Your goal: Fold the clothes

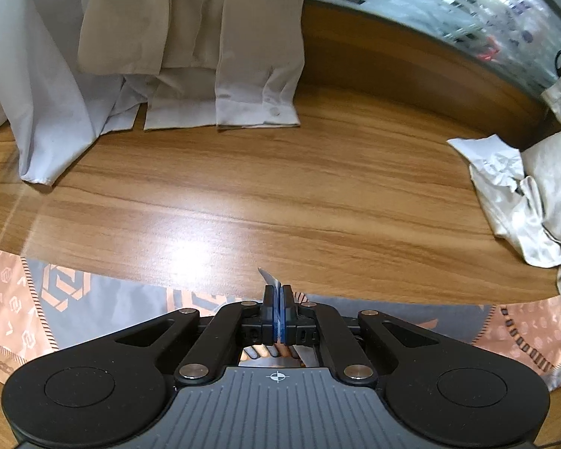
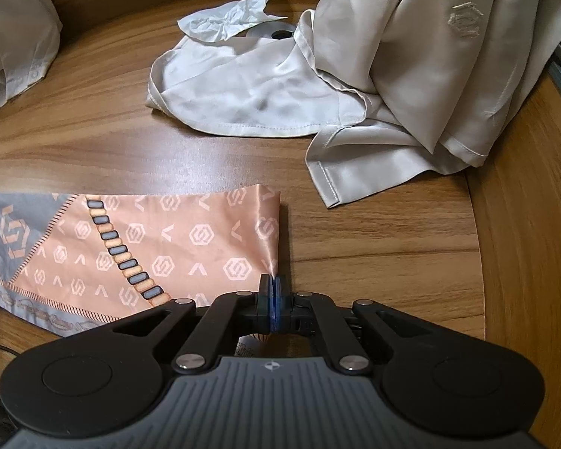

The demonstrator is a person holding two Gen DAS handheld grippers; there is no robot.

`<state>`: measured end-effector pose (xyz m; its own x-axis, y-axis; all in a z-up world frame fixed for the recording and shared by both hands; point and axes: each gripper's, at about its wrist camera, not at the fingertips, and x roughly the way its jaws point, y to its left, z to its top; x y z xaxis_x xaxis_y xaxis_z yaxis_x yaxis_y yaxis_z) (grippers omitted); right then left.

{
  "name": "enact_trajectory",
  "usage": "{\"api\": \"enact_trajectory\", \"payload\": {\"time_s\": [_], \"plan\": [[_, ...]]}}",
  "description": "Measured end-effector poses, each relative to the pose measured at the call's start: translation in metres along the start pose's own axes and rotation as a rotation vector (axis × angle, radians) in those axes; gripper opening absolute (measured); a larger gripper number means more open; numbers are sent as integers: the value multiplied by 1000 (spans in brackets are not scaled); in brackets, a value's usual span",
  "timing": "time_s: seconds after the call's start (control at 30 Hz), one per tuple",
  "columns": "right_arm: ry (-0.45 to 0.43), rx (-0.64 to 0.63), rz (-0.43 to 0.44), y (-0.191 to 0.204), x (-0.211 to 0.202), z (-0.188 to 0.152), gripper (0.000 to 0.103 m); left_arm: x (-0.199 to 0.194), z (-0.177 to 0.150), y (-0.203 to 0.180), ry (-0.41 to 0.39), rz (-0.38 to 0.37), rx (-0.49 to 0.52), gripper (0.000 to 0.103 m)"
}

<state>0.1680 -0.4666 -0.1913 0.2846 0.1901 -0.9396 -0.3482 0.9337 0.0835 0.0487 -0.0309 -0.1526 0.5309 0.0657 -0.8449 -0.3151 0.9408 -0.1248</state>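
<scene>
Left gripper [image 1: 277,292] pinching scarf [image 2: 161,239], right gripper [image 2: 273,283] likewise, scarf stretched crosswise

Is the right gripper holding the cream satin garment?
No, the right gripper is shut on the corner of the peach and grey patterned scarf; the cream garment lies apart.
</scene>
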Motion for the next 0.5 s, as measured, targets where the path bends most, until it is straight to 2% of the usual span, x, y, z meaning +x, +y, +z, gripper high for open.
{"api": "enact_trajectory", "payload": {"time_s": [0.03,0.13,0.27,0.5], "plan": [[2,-3,-2,0,0,0,1,2,1,1,12,2,-3,4],[2,-12,-6,2,0,0,1,4,2,5,27,24,-14,27],[-3,-23,-8,5,-5,1,7,-2,2,16,17,44,-27,29],[-15,-40,-8,17,-14,3,7,-13,-9,53,23,105,-74,31]]}}
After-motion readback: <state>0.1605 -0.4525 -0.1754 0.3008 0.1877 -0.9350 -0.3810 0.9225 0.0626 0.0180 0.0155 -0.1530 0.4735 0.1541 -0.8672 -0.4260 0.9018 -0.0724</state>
